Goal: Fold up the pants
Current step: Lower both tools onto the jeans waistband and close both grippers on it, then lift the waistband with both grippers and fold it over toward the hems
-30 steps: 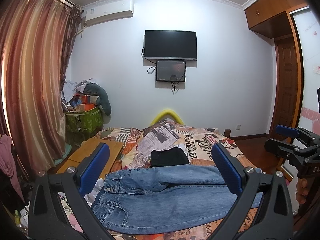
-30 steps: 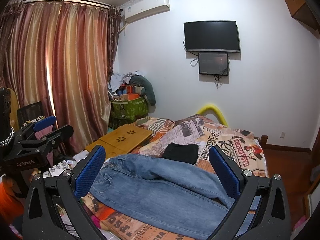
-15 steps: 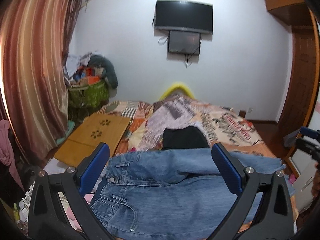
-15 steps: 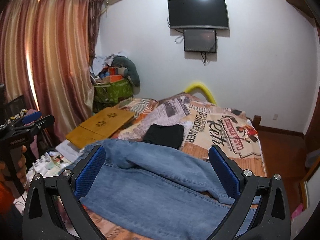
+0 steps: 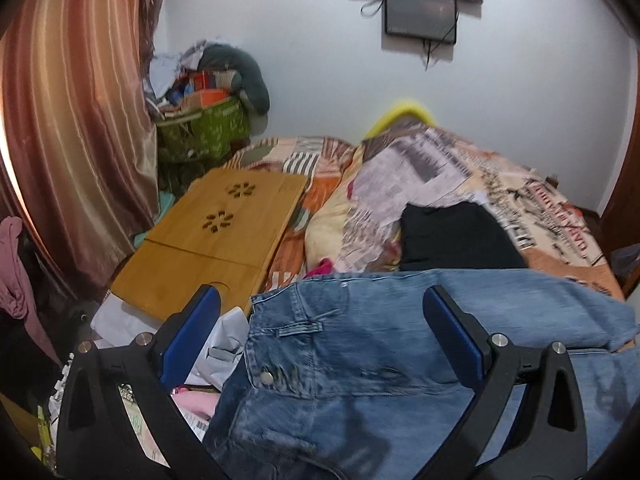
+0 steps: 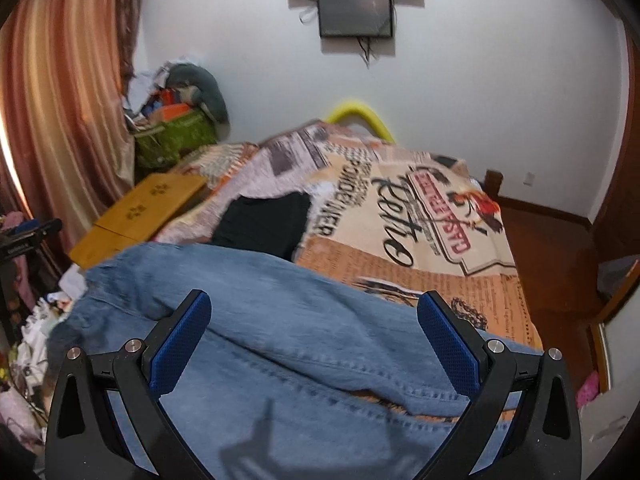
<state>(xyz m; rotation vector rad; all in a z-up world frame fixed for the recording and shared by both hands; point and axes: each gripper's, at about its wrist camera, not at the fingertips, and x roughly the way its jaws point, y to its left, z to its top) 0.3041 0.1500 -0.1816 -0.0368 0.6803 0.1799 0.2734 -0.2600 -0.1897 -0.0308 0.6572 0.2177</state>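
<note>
Blue jeans (image 5: 360, 360) lie spread across the near end of the bed, waistband to the left, legs running right. My left gripper (image 5: 320, 344) is open, hovering over the waistband end with nothing between its blue pads. In the right wrist view the jeans (image 6: 280, 340) fill the foreground, one leg lying over the other. My right gripper (image 6: 316, 344) is open above the legs, holding nothing.
A folded black garment (image 5: 456, 236) lies on the printed bedspread (image 6: 400, 216) behind the jeans. A wooden lap table (image 5: 216, 232) rests at the bed's left side. Loose clutter (image 5: 132, 408) sits at the bed's left edge. Curtains (image 5: 68, 120) hang left. A green basket (image 5: 200, 132) stands in the corner.
Both grippers have tilted down and moved closer to the jeans, which now fill more of each view. Both stay open.
</note>
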